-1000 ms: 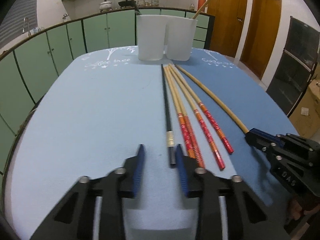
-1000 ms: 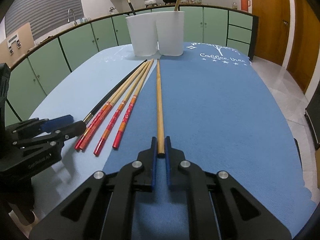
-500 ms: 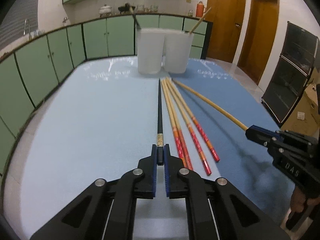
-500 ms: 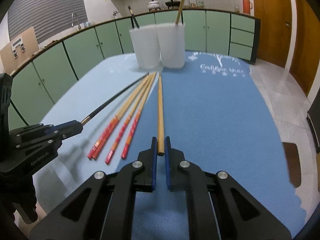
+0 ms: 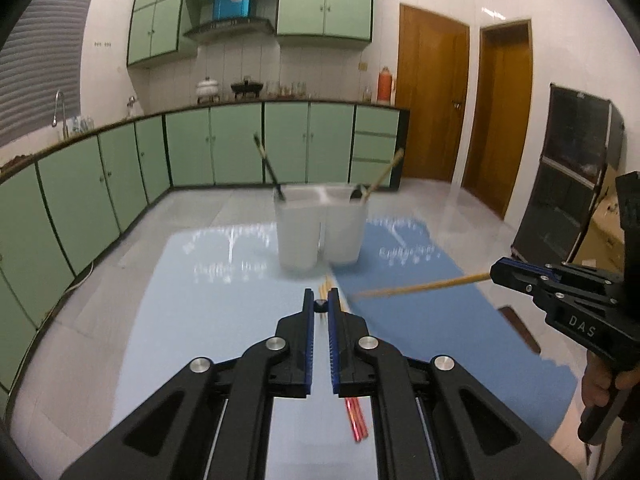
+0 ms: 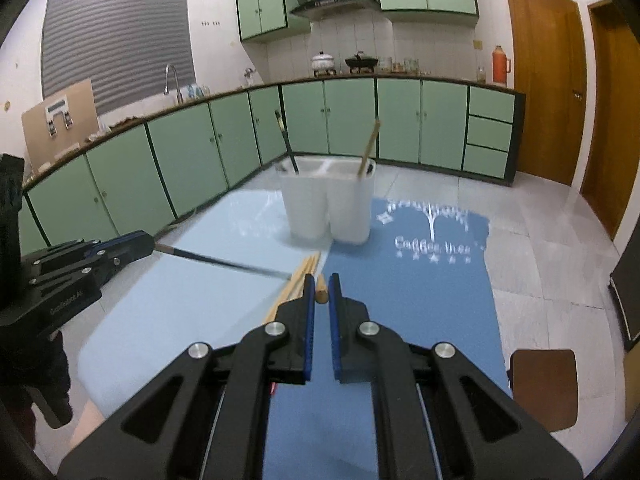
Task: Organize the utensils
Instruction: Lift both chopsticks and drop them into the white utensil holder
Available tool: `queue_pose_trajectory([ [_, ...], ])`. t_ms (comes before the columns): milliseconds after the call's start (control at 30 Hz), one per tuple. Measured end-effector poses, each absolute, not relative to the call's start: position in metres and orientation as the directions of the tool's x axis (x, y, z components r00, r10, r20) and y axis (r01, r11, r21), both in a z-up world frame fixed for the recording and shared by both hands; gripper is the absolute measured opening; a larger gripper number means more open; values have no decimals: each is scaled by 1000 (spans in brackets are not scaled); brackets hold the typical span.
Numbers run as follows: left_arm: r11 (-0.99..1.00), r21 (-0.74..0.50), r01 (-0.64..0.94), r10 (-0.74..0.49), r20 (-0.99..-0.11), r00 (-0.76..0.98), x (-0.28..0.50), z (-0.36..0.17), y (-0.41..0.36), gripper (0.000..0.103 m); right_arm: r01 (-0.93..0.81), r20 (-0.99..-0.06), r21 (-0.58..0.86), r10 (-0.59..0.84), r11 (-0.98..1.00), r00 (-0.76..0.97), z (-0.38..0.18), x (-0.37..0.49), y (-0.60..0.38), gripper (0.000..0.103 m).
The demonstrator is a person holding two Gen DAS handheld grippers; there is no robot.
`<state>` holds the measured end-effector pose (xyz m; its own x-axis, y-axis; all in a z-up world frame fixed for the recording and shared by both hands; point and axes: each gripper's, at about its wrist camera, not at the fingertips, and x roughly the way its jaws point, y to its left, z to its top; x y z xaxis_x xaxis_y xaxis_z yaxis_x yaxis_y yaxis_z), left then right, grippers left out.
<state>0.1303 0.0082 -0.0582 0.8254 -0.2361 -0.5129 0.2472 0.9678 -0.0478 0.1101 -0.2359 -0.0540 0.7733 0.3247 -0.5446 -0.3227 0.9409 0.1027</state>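
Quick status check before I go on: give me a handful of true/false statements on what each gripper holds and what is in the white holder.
1. The left gripper is shut on the black chopstick. True.
2. The right gripper is open with nothing in it. False: it is shut on the plain wooden chopstick.
3. The white holder has nothing in it. False: one dark stick and one wooden stick stand in it.
4. The red-ended chopsticks lie on the table. True.
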Motion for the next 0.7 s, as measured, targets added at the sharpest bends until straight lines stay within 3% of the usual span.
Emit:
queue_pose_trajectory([
  [700,944,-67,322,-322,-382,866,167,18,7,6,-424,-483,106,419,899,768,56,167,-235,6],
])
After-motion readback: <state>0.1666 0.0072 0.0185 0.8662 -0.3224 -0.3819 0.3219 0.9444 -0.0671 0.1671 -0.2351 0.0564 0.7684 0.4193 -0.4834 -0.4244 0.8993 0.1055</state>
